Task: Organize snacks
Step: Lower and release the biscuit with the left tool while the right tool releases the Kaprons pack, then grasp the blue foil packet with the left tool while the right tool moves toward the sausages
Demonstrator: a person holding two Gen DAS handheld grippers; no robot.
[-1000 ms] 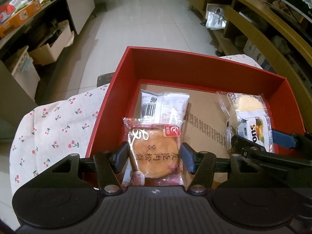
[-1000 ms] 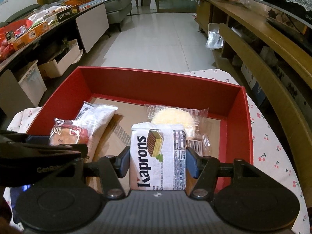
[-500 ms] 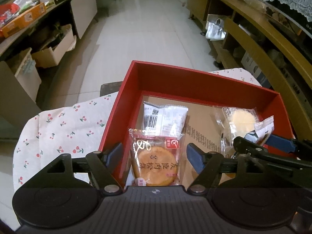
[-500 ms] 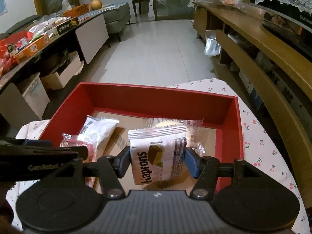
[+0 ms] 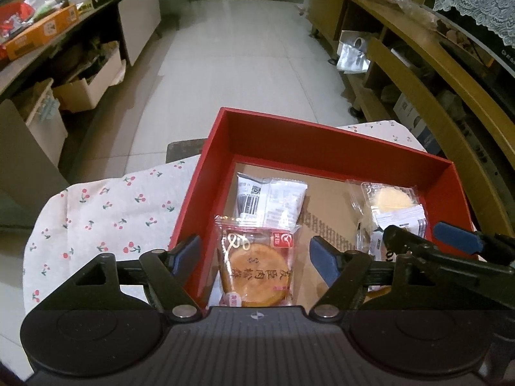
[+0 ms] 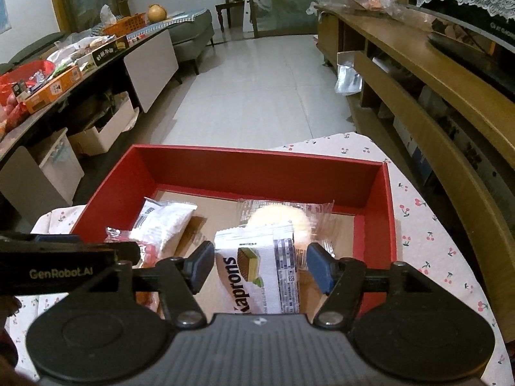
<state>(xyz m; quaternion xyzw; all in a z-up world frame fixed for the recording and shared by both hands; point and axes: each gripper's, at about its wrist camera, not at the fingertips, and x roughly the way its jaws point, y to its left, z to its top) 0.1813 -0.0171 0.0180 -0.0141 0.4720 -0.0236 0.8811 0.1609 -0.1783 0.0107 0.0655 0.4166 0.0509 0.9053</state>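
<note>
Both grippers' fingers opening, clear of the round cake packet (image 5: 256, 262) and Kaprons wafer packet (image 6: 257, 276) lying inside the red box (image 5: 338, 148), bare cardboard floor between them.

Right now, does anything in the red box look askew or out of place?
Mostly tidy. The Kaprons wafer pack lies skewed, overlapping the clear-wrapped pale cake at the red box's right; nothing looks spilled or torn.

A red box (image 5: 338, 148) with a brown cardboard floor sits on a white cloth (image 5: 106, 206) printed with small red cherries, holding a pink-edged packet (image 5: 254, 263) around a golden-brown round cake and a white Kaprons wafer packet (image 6: 257, 273).
</note>
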